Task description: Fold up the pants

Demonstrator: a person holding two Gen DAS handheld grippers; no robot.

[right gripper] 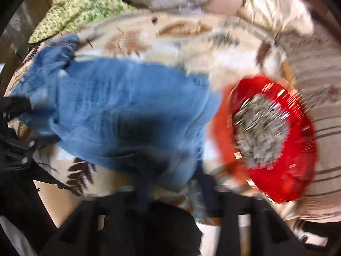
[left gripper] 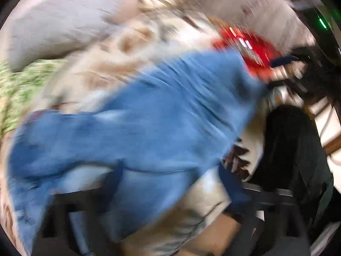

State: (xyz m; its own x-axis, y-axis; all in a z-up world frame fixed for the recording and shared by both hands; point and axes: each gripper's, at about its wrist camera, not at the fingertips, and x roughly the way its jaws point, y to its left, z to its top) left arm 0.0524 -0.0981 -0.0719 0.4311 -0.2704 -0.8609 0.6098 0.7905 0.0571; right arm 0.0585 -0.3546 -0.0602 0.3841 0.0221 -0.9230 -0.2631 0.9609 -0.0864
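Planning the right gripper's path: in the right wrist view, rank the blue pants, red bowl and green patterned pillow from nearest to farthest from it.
From the right gripper, at the bottom edge:
1. Blue pants, just ahead, left of centre.
2. Red bowl, to the right, a little farther off.
3. Green patterned pillow, far upper left.

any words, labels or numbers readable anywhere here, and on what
None can be read: both views are smeared by motion.
Jeans: no legible tag or label.
Red bowl: only glare streaks, no lettering.
Bedspread: a leaf print, no words.
Green pillow: a small pattern, too blurred to tell.
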